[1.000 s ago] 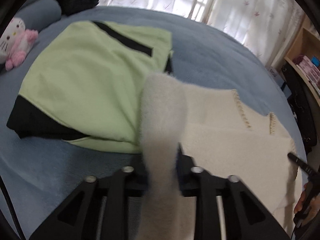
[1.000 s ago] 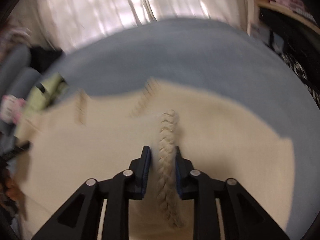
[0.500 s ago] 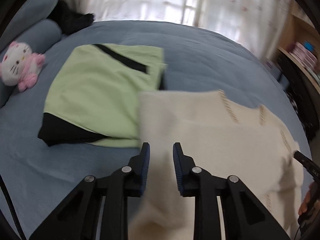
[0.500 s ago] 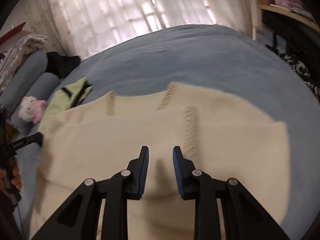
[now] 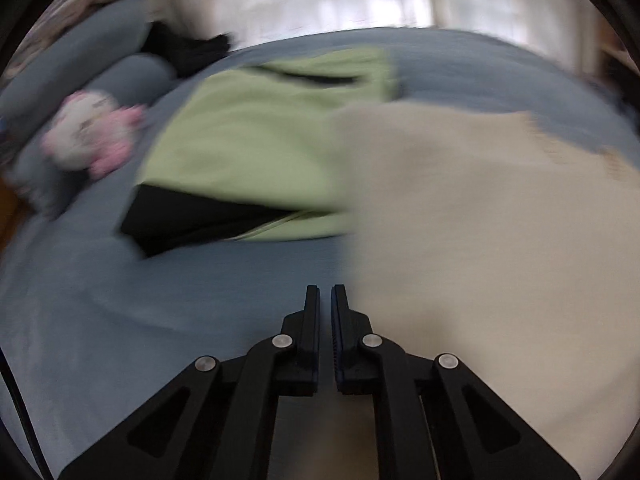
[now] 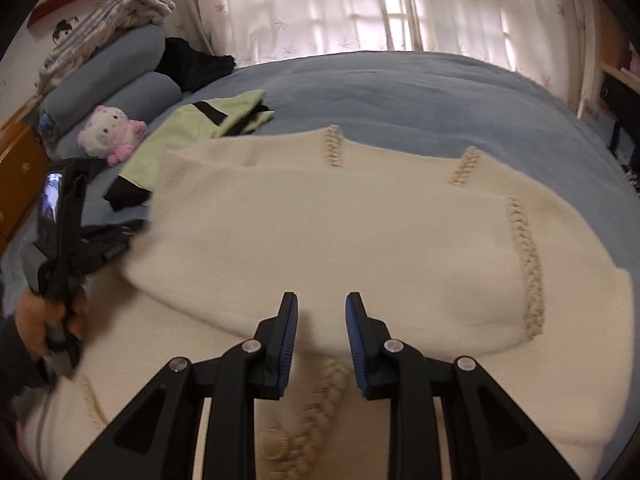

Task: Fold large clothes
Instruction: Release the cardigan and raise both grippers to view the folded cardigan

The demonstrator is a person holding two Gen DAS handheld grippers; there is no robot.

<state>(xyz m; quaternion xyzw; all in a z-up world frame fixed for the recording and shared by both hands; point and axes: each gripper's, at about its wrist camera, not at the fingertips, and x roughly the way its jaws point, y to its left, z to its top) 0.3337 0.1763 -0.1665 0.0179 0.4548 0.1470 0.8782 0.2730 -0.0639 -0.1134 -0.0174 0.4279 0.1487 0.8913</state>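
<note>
A cream knit garment with braided trim lies folded over itself on the blue bed. It also shows, blurred, in the left wrist view. My right gripper is open and empty, just above the garment's near fold. My left gripper is shut and empty, over bare bed just left of the garment's edge. The left gripper's body shows at the left of the right wrist view, held by a hand.
A folded green and black garment lies on the bed beyond the cream one, also in the right wrist view. A pink and white plush toy, blue pillows and a black cloth sit at the far left.
Both grippers let go of the cream garment, which now lies folded on the bed. The right jaws opened wider. The left jaws closed and swung left off the garment.
</note>
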